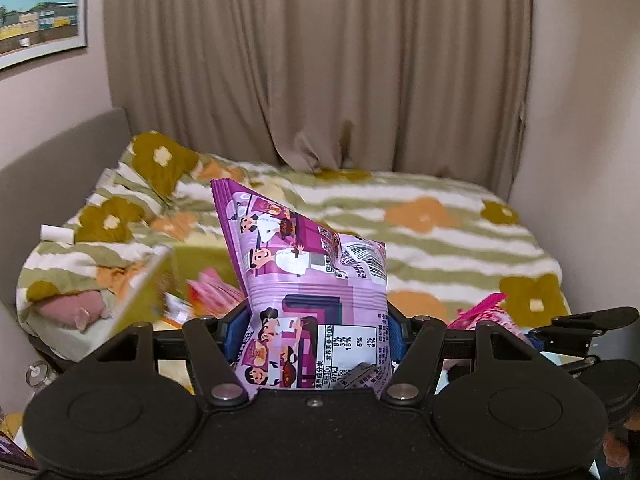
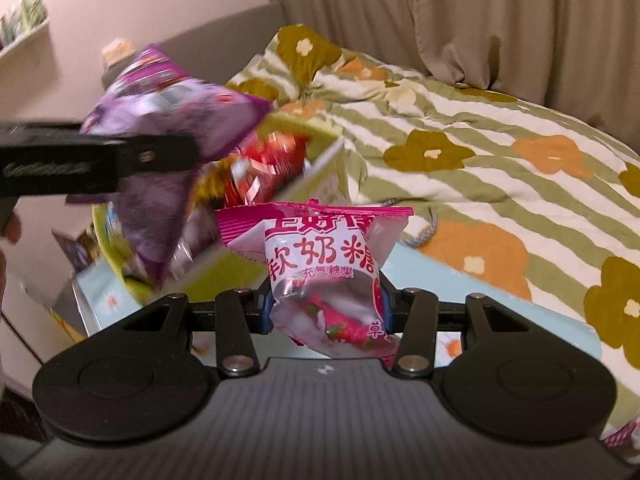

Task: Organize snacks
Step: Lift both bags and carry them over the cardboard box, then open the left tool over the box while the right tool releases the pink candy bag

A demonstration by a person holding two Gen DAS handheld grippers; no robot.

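Note:
My left gripper (image 1: 318, 332) is shut on a purple snack bag (image 1: 304, 264) with cartoon figures, held upright in the air. The same bag (image 2: 160, 120) shows blurred at the left of the right wrist view, with the left gripper's black finger (image 2: 100, 160) across it. My right gripper (image 2: 326, 304) is shut on a pink and white candy bag (image 2: 320, 256) with red characters. Its pink edge (image 1: 480, 308) shows at the right of the left wrist view. A yellow-green box (image 2: 208, 272) holding several snack packets (image 2: 264, 168) stands below the purple bag.
A bed with a green-striped flower blanket (image 1: 440, 216) fills the middle and right. Beige curtains (image 1: 320, 60) hang behind it. A light blue surface (image 2: 460, 280) carries the box. A grey headboard (image 1: 60, 152) and framed picture (image 1: 40, 12) are at the left.

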